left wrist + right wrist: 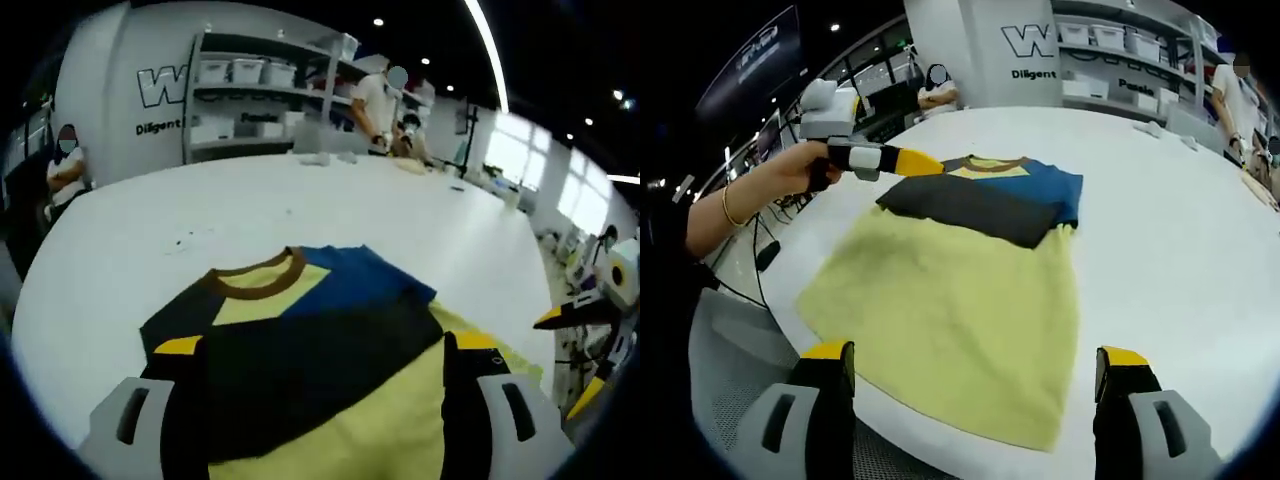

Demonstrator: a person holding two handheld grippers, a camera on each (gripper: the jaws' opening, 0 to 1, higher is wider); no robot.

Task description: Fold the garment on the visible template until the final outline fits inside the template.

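Left gripper view: the T-shirt (320, 350) lies flat on the white table (250, 210), filling the lower middle from about 9 o'clock to 3 o'clock. Its brown collar (262, 277) sits toward 12 o'clock, so the long axis runs from 6 to 12, collar away from the camera. The left gripper (325, 400) hangs over the cloth with its jaws spread wide on either side, gripping nothing. At 3 o'clock the right gripper (585, 315) enters; whether it is open or closed I cannot tell here.

Right gripper view: the same shirt stretches from the collar (990, 165) near 12 o'clock down to the yellow hem (960, 400) near 6 o'clock. A dark sleeve panel (970, 208) lies folded across the chest. The right gripper (975, 390) stands with jaws wide apart, empty, just before the hem. At 10 o'clock a hand (800, 172) holds the left gripper (915, 160) by the shirt's shoulder.

No template outline is discernible. Judging from this, the sleeve fold is under way; the next move probably calls for gripping the hem and carrying it toward the collar.
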